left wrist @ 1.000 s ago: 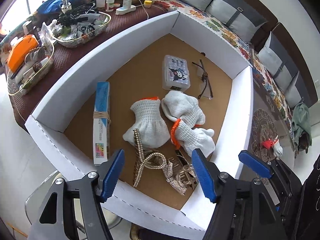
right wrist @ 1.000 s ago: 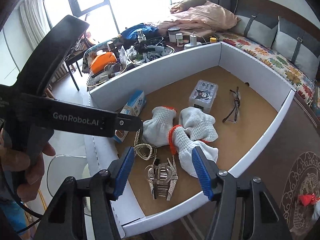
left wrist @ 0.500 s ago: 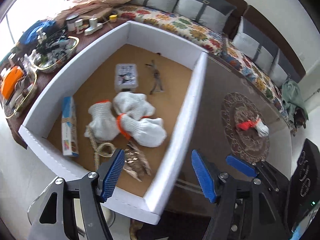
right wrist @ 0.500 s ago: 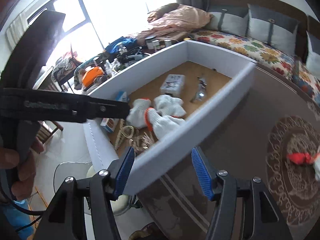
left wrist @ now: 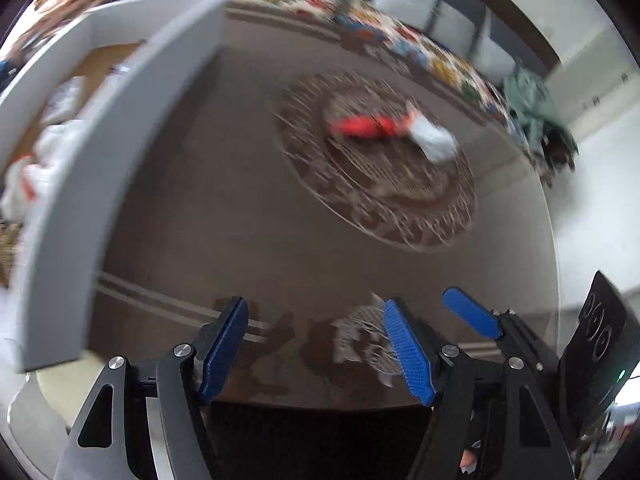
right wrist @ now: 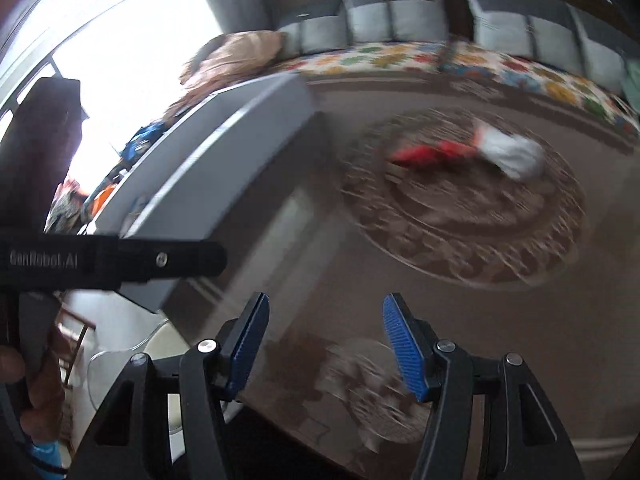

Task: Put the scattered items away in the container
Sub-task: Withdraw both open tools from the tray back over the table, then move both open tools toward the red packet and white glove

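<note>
A red and white item (left wrist: 394,130) lies on the round pattern of the brown tablecloth, blurred; it also shows in the right wrist view (right wrist: 472,152). The white-walled box (left wrist: 100,152) stands at the left, with white gloves (left wrist: 48,148) just visible inside; its wall (right wrist: 224,152) shows at the left of the right wrist view. My left gripper (left wrist: 316,348) is open and empty above the cloth, well short of the item. My right gripper (right wrist: 326,346) is open and empty too, and one blue finger (left wrist: 472,316) of it shows beside the left one.
A sofa with a flowered cover (right wrist: 440,60) and grey cushions (right wrist: 392,12) runs behind the table. A green cloth (left wrist: 536,108) lies at the far right table edge. A tan blanket (right wrist: 236,54) sits behind the box. Both views are motion-blurred.
Both grippers have swung right, away from the box and over the brown cloth. The red and white item is now ahead of both. Both stayed open.
</note>
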Tool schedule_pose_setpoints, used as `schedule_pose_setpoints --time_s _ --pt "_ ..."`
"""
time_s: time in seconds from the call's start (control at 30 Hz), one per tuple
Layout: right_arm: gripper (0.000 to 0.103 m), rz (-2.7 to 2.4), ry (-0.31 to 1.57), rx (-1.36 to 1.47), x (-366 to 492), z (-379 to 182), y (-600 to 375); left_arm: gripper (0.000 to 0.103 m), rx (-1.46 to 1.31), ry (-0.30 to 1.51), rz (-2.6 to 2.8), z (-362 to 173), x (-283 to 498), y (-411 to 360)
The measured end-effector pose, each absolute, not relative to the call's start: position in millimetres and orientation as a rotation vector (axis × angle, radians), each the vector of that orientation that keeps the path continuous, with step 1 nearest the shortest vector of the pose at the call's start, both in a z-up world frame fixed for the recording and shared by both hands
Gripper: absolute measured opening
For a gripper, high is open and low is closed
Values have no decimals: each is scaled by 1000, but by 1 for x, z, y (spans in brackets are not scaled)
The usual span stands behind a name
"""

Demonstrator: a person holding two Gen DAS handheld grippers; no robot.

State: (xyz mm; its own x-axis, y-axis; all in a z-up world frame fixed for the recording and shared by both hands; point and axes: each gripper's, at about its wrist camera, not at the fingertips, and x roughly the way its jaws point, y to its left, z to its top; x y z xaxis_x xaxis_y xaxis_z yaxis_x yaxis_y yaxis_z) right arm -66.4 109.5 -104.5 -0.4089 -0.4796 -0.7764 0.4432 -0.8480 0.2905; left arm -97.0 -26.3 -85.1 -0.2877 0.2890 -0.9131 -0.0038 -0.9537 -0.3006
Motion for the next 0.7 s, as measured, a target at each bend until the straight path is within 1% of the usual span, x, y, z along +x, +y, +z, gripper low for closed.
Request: schedule_pose_setpoints --time_s 0.13,0.27,0.47,0.6,0.7 --pt "61 -2347 -184 1353 -66 -126 171 70 -1759 -242 2275 -108 -96 29" --pt "61 -2399 -260 1389 -70 -134 207 70 -1733 -127 2288 -110 -96 54" --pt "61 -2423 -280 1401 -78 -135 222 70 -1713 -51 2334 -107 -95 54" --pt "61 -2418 -269 1417 -80 -141 222 70 -1730 -59 2333 -116 -99 50" --pt "61 -2412 -245 1429 -80 -145 218 70 -1732 -25 2344 -121 -101 52"
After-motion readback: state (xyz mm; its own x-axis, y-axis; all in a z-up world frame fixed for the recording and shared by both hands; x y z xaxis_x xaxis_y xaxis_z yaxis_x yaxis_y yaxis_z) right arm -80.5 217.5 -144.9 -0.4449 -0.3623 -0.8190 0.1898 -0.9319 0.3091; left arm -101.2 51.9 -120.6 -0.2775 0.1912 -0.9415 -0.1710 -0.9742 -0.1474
